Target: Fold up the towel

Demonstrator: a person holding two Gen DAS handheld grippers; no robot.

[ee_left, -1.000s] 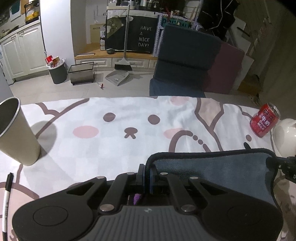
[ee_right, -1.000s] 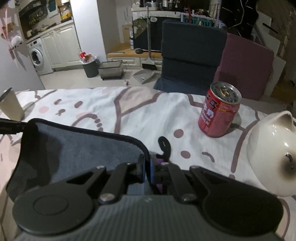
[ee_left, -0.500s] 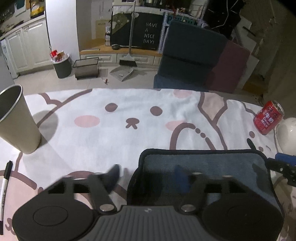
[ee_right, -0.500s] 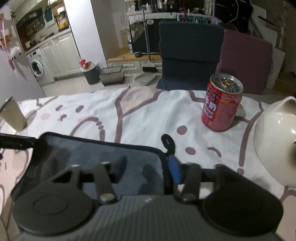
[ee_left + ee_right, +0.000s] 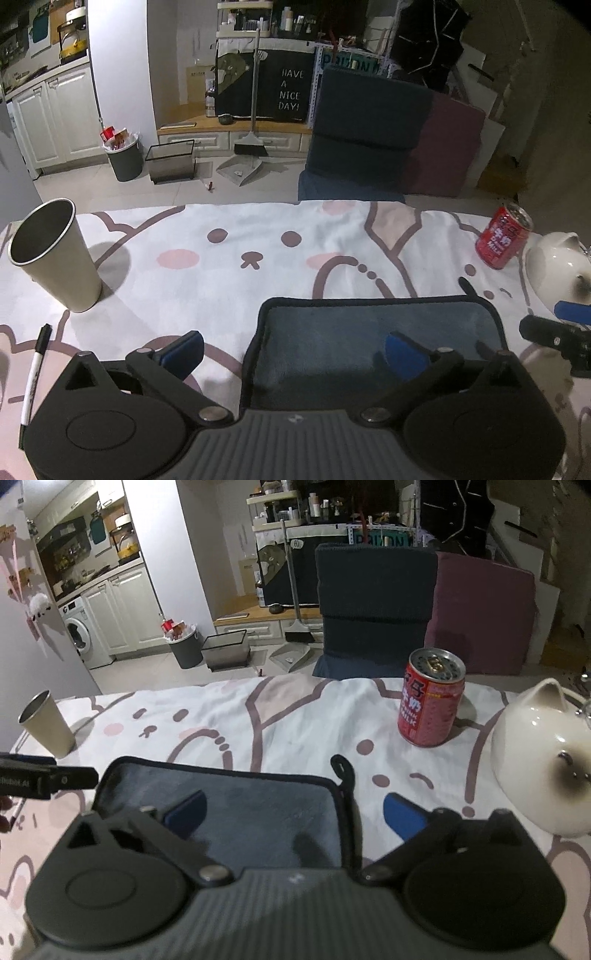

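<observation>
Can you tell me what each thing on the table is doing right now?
towel: folded, lying flat, not held.
left gripper: open, over the towel's left edge.
right gripper: open, over the towel's right edge.
metal cup: upright, looks empty.
red can: upright, unopened.
marker: lying flat, capped.

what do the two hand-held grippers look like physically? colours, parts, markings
Both match: the left hand-held gripper and right hand-held gripper have a grey ribbed body, two round black discs, black linkage arms with silver pivot screws, and blue pads on the fingers. Small white lettering, unreadable, marks the left one's side in the right wrist view. No cables or sleeves show.
</observation>
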